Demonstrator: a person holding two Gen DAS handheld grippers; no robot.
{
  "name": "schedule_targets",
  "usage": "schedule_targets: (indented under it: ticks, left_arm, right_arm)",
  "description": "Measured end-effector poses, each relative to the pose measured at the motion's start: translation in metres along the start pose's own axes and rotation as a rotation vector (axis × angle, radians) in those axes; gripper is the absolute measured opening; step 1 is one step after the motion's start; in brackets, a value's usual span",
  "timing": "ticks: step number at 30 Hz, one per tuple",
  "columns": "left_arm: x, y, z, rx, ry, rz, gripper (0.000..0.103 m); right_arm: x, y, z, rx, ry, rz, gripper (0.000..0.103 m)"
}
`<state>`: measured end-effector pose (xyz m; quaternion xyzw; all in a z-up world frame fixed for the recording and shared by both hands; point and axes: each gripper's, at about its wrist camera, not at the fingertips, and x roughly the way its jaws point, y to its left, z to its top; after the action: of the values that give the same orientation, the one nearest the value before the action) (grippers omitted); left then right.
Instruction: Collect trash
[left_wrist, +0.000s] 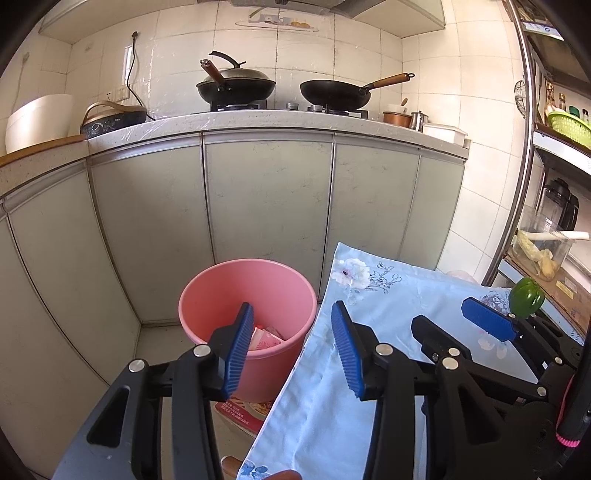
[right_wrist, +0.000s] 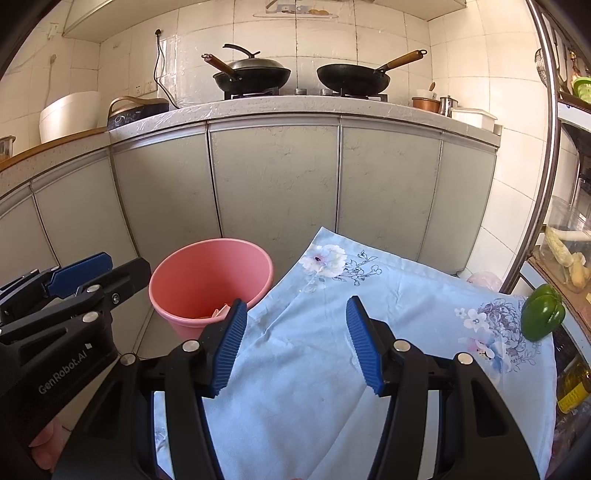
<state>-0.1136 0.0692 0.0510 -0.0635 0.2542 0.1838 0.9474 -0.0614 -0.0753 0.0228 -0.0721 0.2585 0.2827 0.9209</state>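
a pale blue floral cloth (right_wrist: 332, 350) covers the bench, with a green pepper (right_wrist: 543, 317) near its right edge. beside it, a pink bucket (right_wrist: 210, 280) stands on the floor (left_wrist: 159, 343).

Counts only:
- One pink bucket (left_wrist: 246, 291) on the floor, with trash inside; at least two pinkish scraps (left_wrist: 264, 338) show, exact number unclear.
- One light blue floral cloth (right_wrist: 332, 332).
- One green bell pepper (right_wrist: 543, 314).
- Two black pans on the stove: one lidded pan (left_wrist: 236, 85), one open pan (left_wrist: 334, 92).
- Two grippers, each with two blue-padded fingers: left gripper (left_wrist: 291, 350), right gripper (right_wrist: 295, 347).
- Four full cabinet doors (right_wrist: 275, 177) under the counter, plus narrower ones at the edges.
- One white cooker (left_wrist: 38, 120), one dark round appliance (left_wrist: 112, 120).
- One copper pot (left_wrist: 397, 119), one small metal cup (left_wrist: 418, 120), one white lidded box (left_wrist: 445, 133).
- One green basket (left_wrist: 569, 127) on the shelf.
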Motion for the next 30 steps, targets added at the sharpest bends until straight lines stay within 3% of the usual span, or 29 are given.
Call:
schedule_targets:
  ticks: [30]
  left_arm:
    - [-0.0028, -0.0014, 0.0003, 0.009, -0.002, -0.017, 0.042]
  right_arm:
    - [-0.0028, 0.0038, -0.0015, -0.006, -0.001, -0.004, 0.057]
